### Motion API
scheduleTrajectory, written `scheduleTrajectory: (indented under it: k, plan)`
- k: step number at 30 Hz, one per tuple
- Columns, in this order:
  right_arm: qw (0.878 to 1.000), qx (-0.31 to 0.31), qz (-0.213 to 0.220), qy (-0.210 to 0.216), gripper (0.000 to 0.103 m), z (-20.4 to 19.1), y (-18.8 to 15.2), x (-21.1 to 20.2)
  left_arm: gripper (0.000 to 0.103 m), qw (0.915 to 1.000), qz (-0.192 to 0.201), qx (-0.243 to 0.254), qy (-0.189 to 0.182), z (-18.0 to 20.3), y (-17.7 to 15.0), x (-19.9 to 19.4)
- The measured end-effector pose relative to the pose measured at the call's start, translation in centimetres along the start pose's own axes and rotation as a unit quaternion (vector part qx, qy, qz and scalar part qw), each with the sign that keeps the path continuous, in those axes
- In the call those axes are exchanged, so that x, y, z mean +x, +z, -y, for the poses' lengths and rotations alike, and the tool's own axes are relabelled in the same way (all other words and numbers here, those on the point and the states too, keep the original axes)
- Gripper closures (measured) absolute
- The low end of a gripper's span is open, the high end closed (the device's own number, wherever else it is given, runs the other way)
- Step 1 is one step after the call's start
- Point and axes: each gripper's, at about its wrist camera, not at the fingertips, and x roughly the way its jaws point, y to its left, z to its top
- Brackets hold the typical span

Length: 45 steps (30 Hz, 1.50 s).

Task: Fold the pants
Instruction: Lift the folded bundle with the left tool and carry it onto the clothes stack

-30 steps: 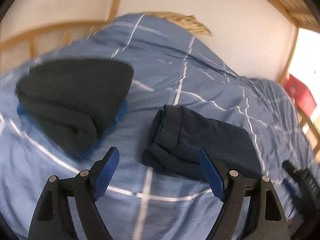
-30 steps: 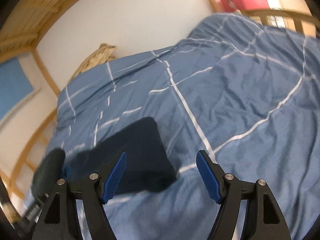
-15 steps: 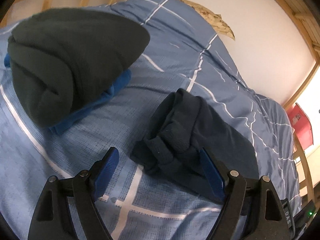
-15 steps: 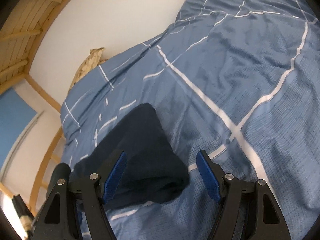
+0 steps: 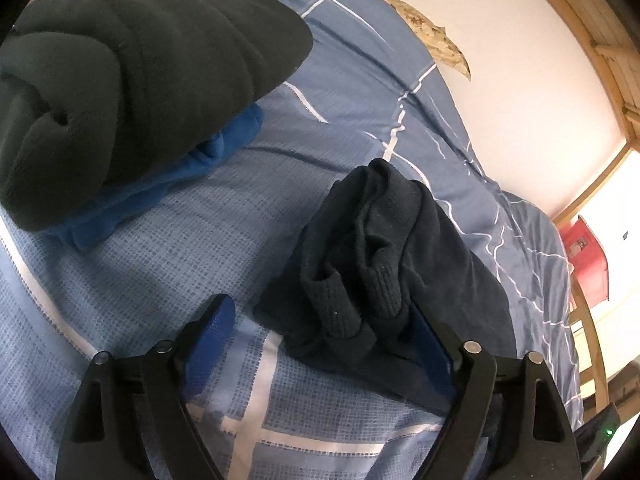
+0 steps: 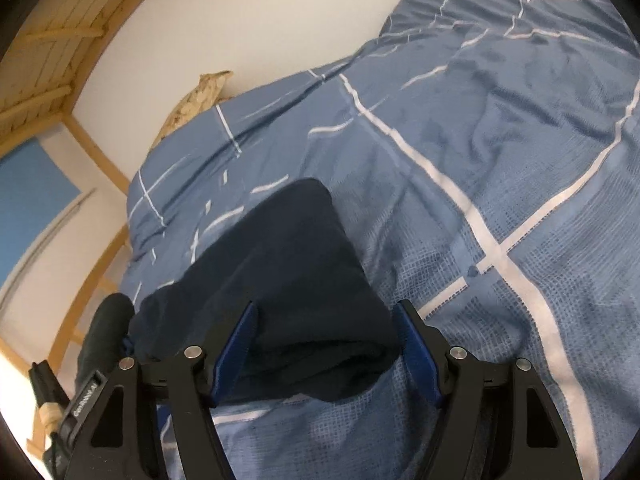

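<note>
Here left claw [image 5: 320,332] is closing around pants [image 5: 384,264] cuffs; right claw [image 6: 326,344] open astride the far end. Risk: a partial grab of the bunched layers spoils the fold.

I see a bed [image 5: 168,248] covered by a blue duvet with white grid lines [image 6: 500,152], its cloth creased toward the far side. From my left wrist camera, the folded dark navy pants [image 5: 384,264] lie on the duvet at about five o'clock of centre, ribbed cuffs bunched at the near end. At ten o'clock a folded dark grey fleece garment [image 5: 132,80] sits on top of a folded bright blue garment [image 5: 168,176], which rests on the duvet; that pile lies apart from the pants. At one o'clock a beige patterned pillow [image 5: 436,40] pokes out along the wall. From my right wrist camera, the pants' smooth folded end [image 6: 288,280] lies flat at six o'clock.
</note>
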Motion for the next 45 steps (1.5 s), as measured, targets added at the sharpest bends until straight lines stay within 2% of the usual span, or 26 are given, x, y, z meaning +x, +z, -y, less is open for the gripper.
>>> scheduleTrajectory:
  k: [1,6,9,11,14,18,21,22,25,27,29,32,39,45]
  plan:
    - [1.000,0.000,0.000,0.003,0.031,0.0,0.0,0.1,0.037,0.9999,-0.004,0.000,-0.014,0.1,0.0,0.1]
    - [1.000,-0.010,-0.002,0.003,0.031,-0.4,0.0,0.3,0.051,0.9999,0.000,0.005,-0.011,0.5,0.0,-0.5]
    - [1.000,-0.024,0.001,-0.005,0.035,-0.9,0.1,0.0,0.059,0.9971,0.021,0.070,0.017,2.5,-0.2,-1.4]
    - [0.999,-0.043,0.012,-0.007,0.037,-1.7,0.1,-0.5,0.059,0.9943,0.032,0.098,0.027,3.2,-0.5,-1.6]
    - [0.998,-0.062,0.015,-0.013,0.037,-2.3,0.2,-0.4,0.056,0.9973,0.017,0.069,0.017,2.0,-0.2,-1.0]
    - [1.000,0.000,-0.016,0.027,0.037,0.1,1.0,1.2,0.041,0.9990,0.001,0.044,0.007,1.0,0.0,-0.2]
    - [0.999,0.003,-0.020,0.034,0.037,0.3,1.2,1.7,0.039,0.9994,-0.007,0.035,0.002,0.7,-0.1,0.5]
    - [0.999,0.001,-0.024,0.031,0.039,0.3,1.1,2.0,0.039,0.9995,-0.010,0.031,-0.001,0.6,-0.1,0.8]
    - [0.999,-0.008,-0.027,0.024,0.049,-0.1,1.0,2.2,0.050,0.9994,-0.017,0.026,-0.013,0.7,0.3,0.7]
    - [0.999,-0.021,-0.029,0.018,0.057,-0.7,1.0,1.9,0.060,0.9991,-0.010,0.038,-0.015,1.2,0.3,0.0]
    - [0.998,-0.053,-0.024,0.000,0.067,-1.9,1.0,1.1,0.062,0.9977,0.002,0.066,-0.014,2.1,0.4,-1.0]
    - [0.991,-0.133,-0.002,-0.034,0.071,-5.1,0.8,-0.5,0.064,0.9948,0.020,0.097,-0.021,3.2,0.8,-2.6]
    - [0.986,-0.165,0.029,-0.027,0.072,-7.8,1.5,-4.5,0.065,0.9877,0.051,0.141,-0.044,4.6,2.0,-7.0]
    - [0.981,-0.189,0.050,-0.013,0.072,-10.8,2.0,-7.7,0.066,0.9831,0.062,0.158,-0.067,4.5,3.6,-11.1]
